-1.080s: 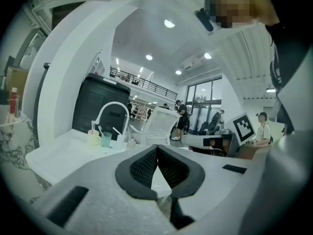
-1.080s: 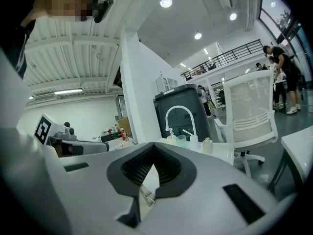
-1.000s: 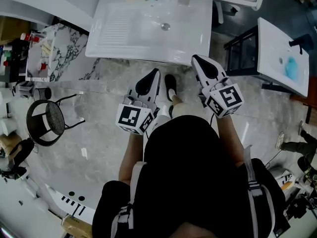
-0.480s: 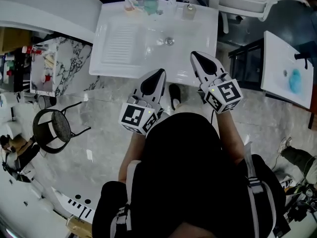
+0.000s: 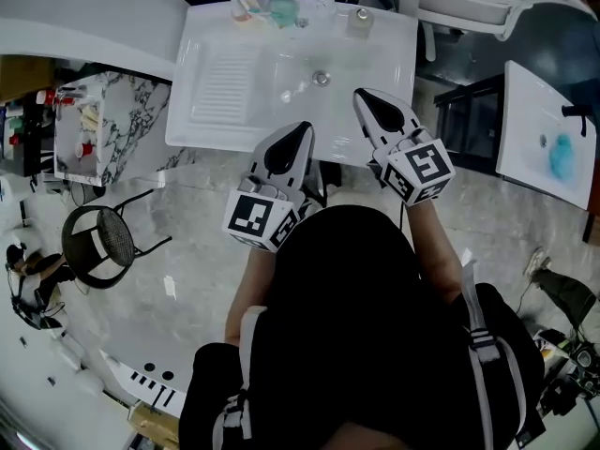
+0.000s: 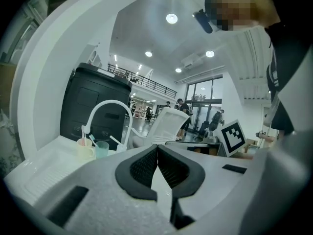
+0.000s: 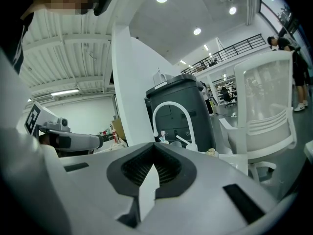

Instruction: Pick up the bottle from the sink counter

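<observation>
Bottle (image 5: pixel 357 21): upright at the back rim of the sink tabletop (image 5: pixel 386 59), ahead of both grippers.
Right gripper (image 5: pixel 364 97): nearer, bottle almost straight beyond its tips; fingers pressed together, empty.
Left gripper (image 5: pixel 302 131): farther, likewise closed, empty.

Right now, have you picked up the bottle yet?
Not yet. Done: nothing. The small clear bottle with a pale cap stands at the back of the white sink counter. In hand: nothing. The left gripper and the right gripper are both shut and empty, near the counter's front edge. Left: reach across, open a gripper, grip the bottle and lift it.
</observation>
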Motion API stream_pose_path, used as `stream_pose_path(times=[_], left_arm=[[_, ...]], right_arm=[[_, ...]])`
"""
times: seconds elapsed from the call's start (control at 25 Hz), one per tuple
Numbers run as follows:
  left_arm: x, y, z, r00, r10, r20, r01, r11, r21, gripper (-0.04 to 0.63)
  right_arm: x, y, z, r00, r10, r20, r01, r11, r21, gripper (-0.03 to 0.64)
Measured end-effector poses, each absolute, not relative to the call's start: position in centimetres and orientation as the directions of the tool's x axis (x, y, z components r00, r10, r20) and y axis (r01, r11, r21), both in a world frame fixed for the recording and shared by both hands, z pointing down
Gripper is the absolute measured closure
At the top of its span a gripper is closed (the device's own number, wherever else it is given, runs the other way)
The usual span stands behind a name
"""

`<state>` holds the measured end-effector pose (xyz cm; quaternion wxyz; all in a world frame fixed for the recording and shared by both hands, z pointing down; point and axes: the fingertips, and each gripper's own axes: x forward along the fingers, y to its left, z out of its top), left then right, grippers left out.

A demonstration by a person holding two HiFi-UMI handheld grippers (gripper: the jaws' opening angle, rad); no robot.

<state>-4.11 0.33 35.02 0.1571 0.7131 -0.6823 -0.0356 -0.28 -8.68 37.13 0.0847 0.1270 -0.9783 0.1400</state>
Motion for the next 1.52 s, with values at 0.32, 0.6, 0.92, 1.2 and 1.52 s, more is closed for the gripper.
stream_pose_path(times=[0.32,0.6,0.92,1.2,1.52], left_arm=[[-4.0,-0.7,35.9,0.109,-0.978,0.178,-0.957,-0.055,0.285,0.577],[-5.2,-2.6,36.6,0.167,-0.97,0.179,-0.952,-0.111,0.286,0.577],[-7.7,-5.7,37.3,0.262,-0.943,0.204,-0.937,-0.198,0.288,0.577],[-10.0,-8.9,38.0,0.346,-0.911,0.226,-0.917,-0.277,0.286,0.577],[-12.1,-11.7,39.0,0.413,-0.876,0.248,-0.892,-0.334,0.306,0.577]], right_arm=[[-0.9,-9.5,39.2,-0.933,-0.267,0.241,-0.326,0.91,-0.257,0.614],[-2.1,-10.4,40.7,-0.91,-0.308,0.277,-0.377,0.894,-0.242,0.614],[-4.9,-13.1,42.2,-0.874,-0.364,0.321,-0.448,0.86,-0.243,0.613],[-6.2,-16.6,44.6,-0.822,-0.448,0.351,-0.544,0.8,-0.252,0.612],[-6.9,-20.0,47.8,-0.762,-0.529,0.374,-0.631,0.735,-0.246,0.611]])
